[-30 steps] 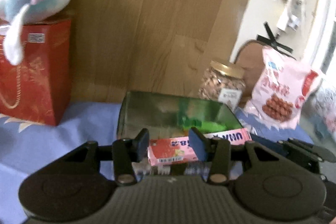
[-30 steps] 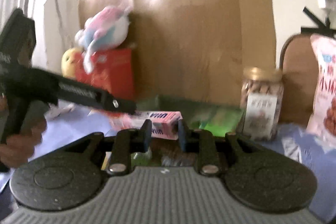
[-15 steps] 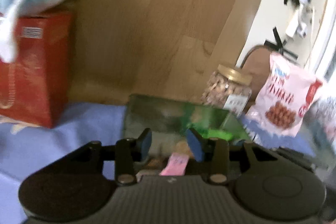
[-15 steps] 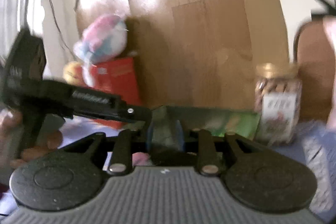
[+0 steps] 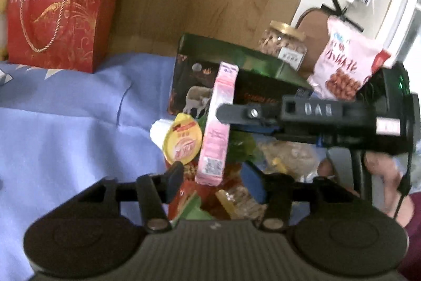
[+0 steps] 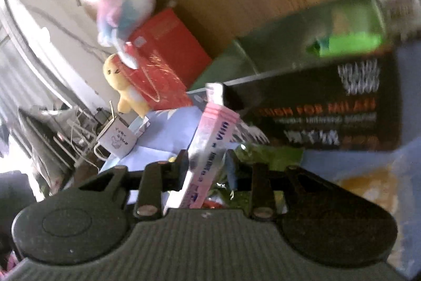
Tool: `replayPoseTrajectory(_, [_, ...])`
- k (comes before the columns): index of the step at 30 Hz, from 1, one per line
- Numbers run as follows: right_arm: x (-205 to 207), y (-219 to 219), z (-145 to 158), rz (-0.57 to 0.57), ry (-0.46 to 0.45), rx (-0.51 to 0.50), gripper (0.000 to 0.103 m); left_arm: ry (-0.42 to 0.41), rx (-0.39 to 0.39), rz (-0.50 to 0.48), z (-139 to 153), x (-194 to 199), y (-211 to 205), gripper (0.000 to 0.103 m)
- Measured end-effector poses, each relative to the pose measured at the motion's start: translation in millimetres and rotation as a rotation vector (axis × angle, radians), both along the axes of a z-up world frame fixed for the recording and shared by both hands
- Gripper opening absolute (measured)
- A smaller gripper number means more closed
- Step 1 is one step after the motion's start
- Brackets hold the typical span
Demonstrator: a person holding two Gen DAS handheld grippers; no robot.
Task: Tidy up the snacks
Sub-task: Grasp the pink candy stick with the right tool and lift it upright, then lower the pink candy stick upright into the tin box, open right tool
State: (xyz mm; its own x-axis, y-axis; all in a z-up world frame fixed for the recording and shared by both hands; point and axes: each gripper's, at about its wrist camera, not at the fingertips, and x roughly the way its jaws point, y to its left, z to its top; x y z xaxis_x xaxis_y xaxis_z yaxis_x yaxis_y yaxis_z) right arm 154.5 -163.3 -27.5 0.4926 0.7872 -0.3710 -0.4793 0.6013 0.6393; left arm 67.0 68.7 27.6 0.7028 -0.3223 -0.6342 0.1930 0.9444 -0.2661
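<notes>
My right gripper [image 6: 206, 166] is shut on a long pink snack box [image 6: 210, 149]; in the left wrist view the same box [image 5: 215, 123] stands on end, pinched by the right gripper's fingers [image 5: 229, 113] from the right. It hangs over a pile of snacks: a yellow-lidded cup [image 5: 183, 140], red and clear packets [image 5: 231, 194] and a green packet [image 5: 240, 145]. My left gripper [image 5: 215, 177] is open and empty just below the box. A dark green-lidded box [image 5: 236, 86] lies behind the pile.
A red gift bag [image 5: 60, 15] with a plush toy on it stands at the back left. A nut jar [image 5: 285, 44] and a pink snack bag [image 5: 347, 62] stand at the back right. Blue cloth [image 5: 65, 123] covers the table.
The right gripper turned the pink box from lying level to standing on end and tilted down over the snack pile. The left gripper let go of it and pulled back, now looking down.
</notes>
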Motion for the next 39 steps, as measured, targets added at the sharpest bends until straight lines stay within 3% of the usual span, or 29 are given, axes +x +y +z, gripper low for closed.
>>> replayPoseTrajectory(1, [2, -1, -4, 0.0, 0.026, 0.018, 0.045, 0.004, 0.02, 0.005, -4, 3, -3, 0.047])
replayPoseTrajectory(2, [4, -1, -7, 0.006, 0.052, 0.037, 0.045, 0.024, 0.032, 0.012, -9, 8, -5, 0.037])
replayPoseTrajectory(4, [5, 4, -11, 0.065, 0.084, 0.058, 0.034, 0.009, 0.046, 0.022, -12, 10, -7, 0.024])
replayPoseTrajectory(9, [-8, 6, -6, 0.114, 0.062, 0.118, 0.027, -0.012, 0.004, 0.009, -7, 1, -2, 0.023])
replayPoseTrajectory(15, [-27, -1, 44, 0.068, -0.122, 0.116, 0.027, -0.147, 0.021, -0.049, 40, 5, -15, 0.024])
replayPoseTrajectory(19, [-10, -11, 83, -0.042, -0.239, 0.144, 0.027, -0.256, 0.065, -0.091, 81, 47, -33, 0.027])
replayPoseTrajectory(22, [11, -10, 106, -0.129, -0.363, 0.086, 0.027, -0.31, 0.105, -0.091, 91, 91, -46, 0.032])
replayPoseTrajectory(26, [33, 1, 103, -0.221, -0.435, -0.03, 0.027, -0.235, 0.156, -0.036, 76, 143, -54, 0.049])
replayPoseTrajectory(30, [50, 5, 73, -0.241, -0.35, -0.049, 0.027, -0.135, 0.091, 0.027, 58, 153, -37, 0.051])
replayPoseTrajectory(33, [53, 7, 55, -0.265, -0.294, -0.082, 0.028, -0.137, 0.153, 0.065, 50, 143, -32, 0.057])
replayPoseTrajectory(36, [53, 9, 51, -0.282, -0.238, -0.07, 0.032, -0.116, 0.101, 0.081, 51, 137, -19, 0.058])
replayPoseTrajectory(39, [38, 3, 59, -0.325, -0.293, -0.117, 0.036, -0.125, 0.025, 0.13, 63, 127, 1, 0.058])
